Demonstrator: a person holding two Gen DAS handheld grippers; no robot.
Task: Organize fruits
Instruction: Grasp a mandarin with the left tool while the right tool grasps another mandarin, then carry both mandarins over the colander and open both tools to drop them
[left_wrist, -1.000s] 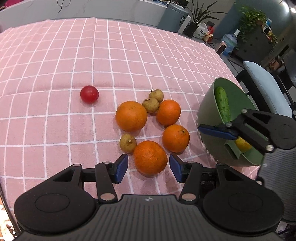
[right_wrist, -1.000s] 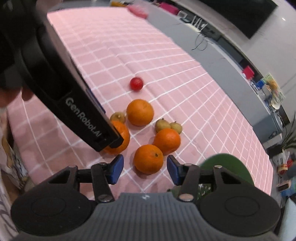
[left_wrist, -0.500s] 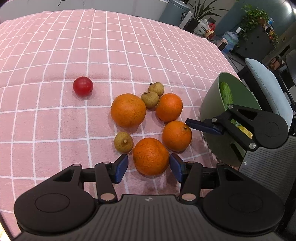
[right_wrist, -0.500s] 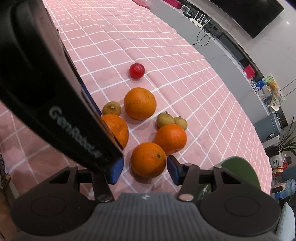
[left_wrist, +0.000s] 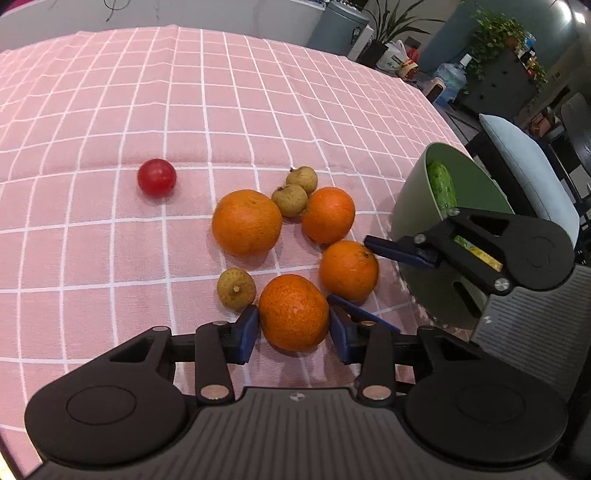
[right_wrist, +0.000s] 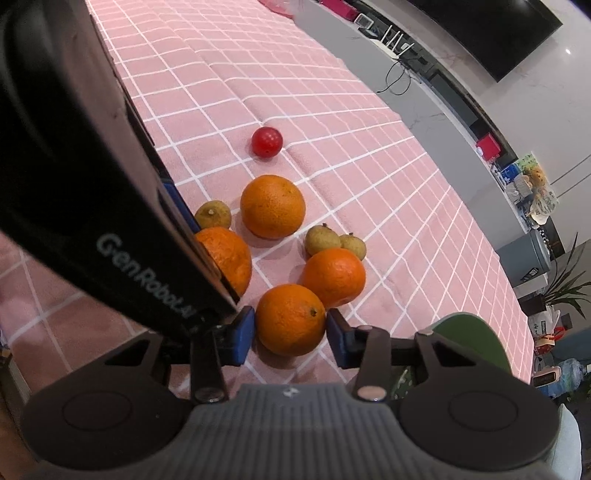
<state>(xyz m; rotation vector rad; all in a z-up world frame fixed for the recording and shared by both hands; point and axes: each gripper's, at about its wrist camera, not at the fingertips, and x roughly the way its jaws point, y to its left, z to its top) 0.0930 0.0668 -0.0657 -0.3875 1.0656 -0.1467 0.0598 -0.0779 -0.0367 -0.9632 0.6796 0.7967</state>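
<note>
Since a second ago both grippers have come forward, and each now has an orange between its pads where before the fruit lay just ahead of them.

Left gripper (left_wrist: 292, 329): jaws open, blue pads on either side of the near orange (left_wrist: 293, 312), close to its skin; whether they touch it I cannot tell. The orange sits on the pink checked cloth (left_wrist: 110, 110).

Right gripper (right_wrist: 290, 334): jaws likewise open around the second orange (right_wrist: 291, 319), the pads just beside its flanks, contact unclear. In the left view one blue finger of this gripper lies at that orange's far side (left_wrist: 349, 270).

Remaining fruit on the cloth:
- big orange (left_wrist: 246, 222), the largest, in the middle of the group
- far orange (left_wrist: 328, 215), just beside the second orange
- two small brown fruits (left_wrist: 290, 200) touching each other, between the big orange and the far orange (longan-like, not certain)
- a third brown fruit (left_wrist: 236, 288) just left of the near orange
- red fruit (left_wrist: 156, 177), apart from the rest, further out on the cloth

Green bowl (left_wrist: 413, 206) stands at the right of the group, near the table edge. It holds a cucumber (left_wrist: 441, 186) and something yellow, mostly hidden behind the right gripper's body.
</note>
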